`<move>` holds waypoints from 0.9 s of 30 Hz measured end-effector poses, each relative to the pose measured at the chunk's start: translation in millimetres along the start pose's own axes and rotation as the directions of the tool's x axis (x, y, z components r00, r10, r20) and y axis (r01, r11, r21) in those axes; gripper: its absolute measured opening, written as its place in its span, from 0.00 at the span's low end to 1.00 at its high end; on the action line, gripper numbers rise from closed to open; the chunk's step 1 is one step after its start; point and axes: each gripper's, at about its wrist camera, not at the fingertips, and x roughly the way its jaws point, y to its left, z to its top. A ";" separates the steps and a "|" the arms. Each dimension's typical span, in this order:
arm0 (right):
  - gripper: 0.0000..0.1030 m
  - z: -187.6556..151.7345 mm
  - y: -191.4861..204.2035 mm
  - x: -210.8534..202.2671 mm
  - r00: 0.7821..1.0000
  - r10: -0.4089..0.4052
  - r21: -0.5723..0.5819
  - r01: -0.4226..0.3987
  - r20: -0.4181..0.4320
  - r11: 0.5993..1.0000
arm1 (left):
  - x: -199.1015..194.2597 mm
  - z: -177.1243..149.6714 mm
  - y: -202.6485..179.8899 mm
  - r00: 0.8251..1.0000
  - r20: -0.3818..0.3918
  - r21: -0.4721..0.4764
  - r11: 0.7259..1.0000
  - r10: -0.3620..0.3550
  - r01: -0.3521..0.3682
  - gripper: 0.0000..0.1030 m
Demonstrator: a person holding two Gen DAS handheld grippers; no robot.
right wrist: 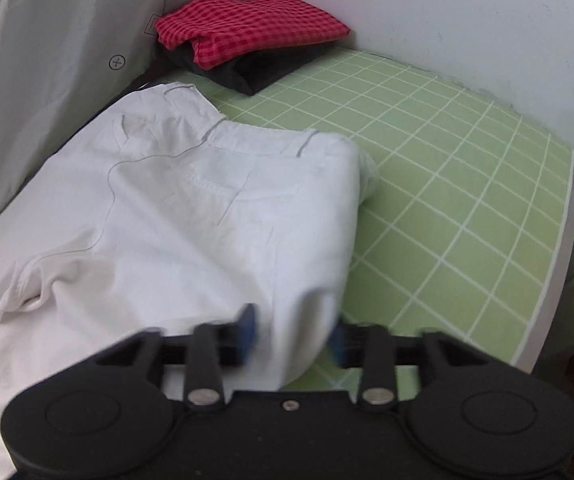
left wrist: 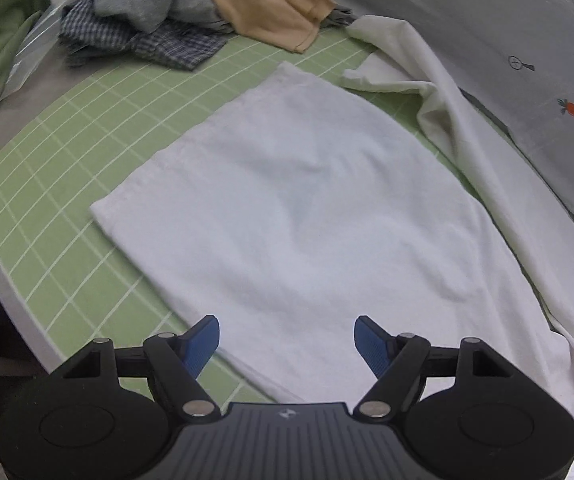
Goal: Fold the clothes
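White trousers point(left wrist: 287, 200) lie spread on the green grid mat point(left wrist: 67, 160). One leg lies flat in the left wrist view, and another white length of cloth point(left wrist: 467, 140) trails along the mat's right side. My left gripper point(left wrist: 287, 344) hovers open over the near end of the flat leg, nothing between its blue pads. The right wrist view shows the waistband and pocket end of the trousers point(right wrist: 187, 208). My right gripper point(right wrist: 293, 336) is blurred and low over the cloth's near right edge. Its jaws stand apart with a hump of white cloth between them, not pinched.
A loose pile of grey and checked clothes point(left wrist: 139, 12) and a tan garment point(left wrist: 267, 4) lies at the mat's far end. A folded red checked garment point(right wrist: 247, 28) rests on a dark one point(right wrist: 263, 72). A pale printed sheet point(left wrist: 527, 40) borders the mat. Bare mat point(right wrist: 447, 200) runs to the table edge.
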 end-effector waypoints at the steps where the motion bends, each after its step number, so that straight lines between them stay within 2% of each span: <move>1: 0.71 -3.1 0.6 -2.1 1.000 0.011 0.016 -0.011 -0.003 1.000 | -0.5 -2.3 6.6 1.000 -0.002 -0.016 1.000 0.008 -0.008 0.74; 6: 0.77 -17.2 9.0 -12.2 0.997 0.075 0.026 -0.074 -0.031 0.997 | -1.7 -9.2 47.5 1.000 -0.007 -0.131 0.991 0.015 -0.016 0.75; 10: 0.79 -37.4 27.1 -26.1 0.994 0.099 0.009 -0.099 -0.036 0.995 | 6.0 -2.9 78.0 0.999 -0.024 -0.167 0.985 0.040 -0.043 0.75; 16: 0.86 -71.9 69.1 -49.5 0.994 0.105 -0.041 -0.107 -0.040 0.993 | 25.0 22.9 107.8 0.999 -0.046 -0.119 0.993 0.019 -0.024 0.76; 22: 0.86 -112.3 115.7 -77.9 0.991 0.125 -0.102 -0.130 -0.050 0.986 | 51.3 49.1 126.3 0.998 -0.066 -0.068 0.998 0.005 -0.010 0.75; 27: 0.86 -141.7 144.7 -94.3 0.992 0.115 -0.126 -0.122 -0.060 0.985 | 59.6 57.8 136.2 0.997 -0.058 -0.023 0.998 -0.055 0.053 0.57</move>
